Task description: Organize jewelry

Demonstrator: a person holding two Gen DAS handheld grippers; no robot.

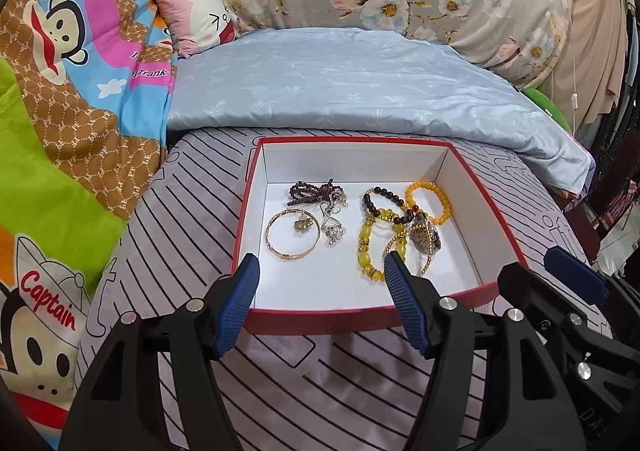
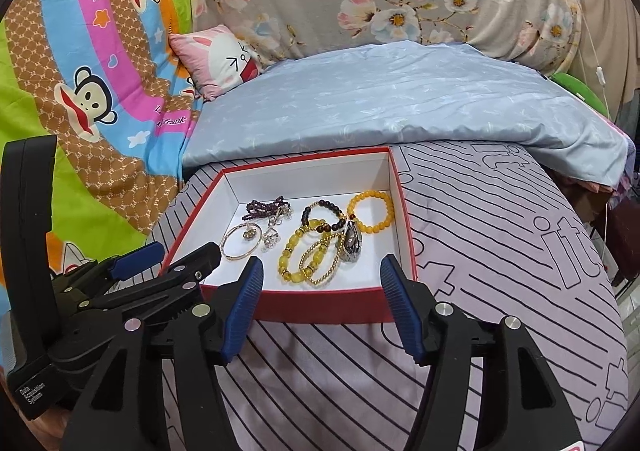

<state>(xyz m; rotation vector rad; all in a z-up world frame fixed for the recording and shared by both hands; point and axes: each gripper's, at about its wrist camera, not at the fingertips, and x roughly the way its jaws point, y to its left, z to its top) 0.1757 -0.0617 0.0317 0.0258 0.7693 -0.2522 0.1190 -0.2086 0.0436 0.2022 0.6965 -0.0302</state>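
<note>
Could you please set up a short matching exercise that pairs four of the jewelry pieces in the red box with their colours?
Column one:
1. plain bangle
2. small-bead strand at the far left of the box
3. smooth round bracelet at the far right
4. charm necklace beside the bangle

Column two:
A. dark purple
B. silver
C. gold
D. orange-yellow

Pairs: 1-C, 2-A, 3-D, 4-B. All four lie inside the red box.
</note>
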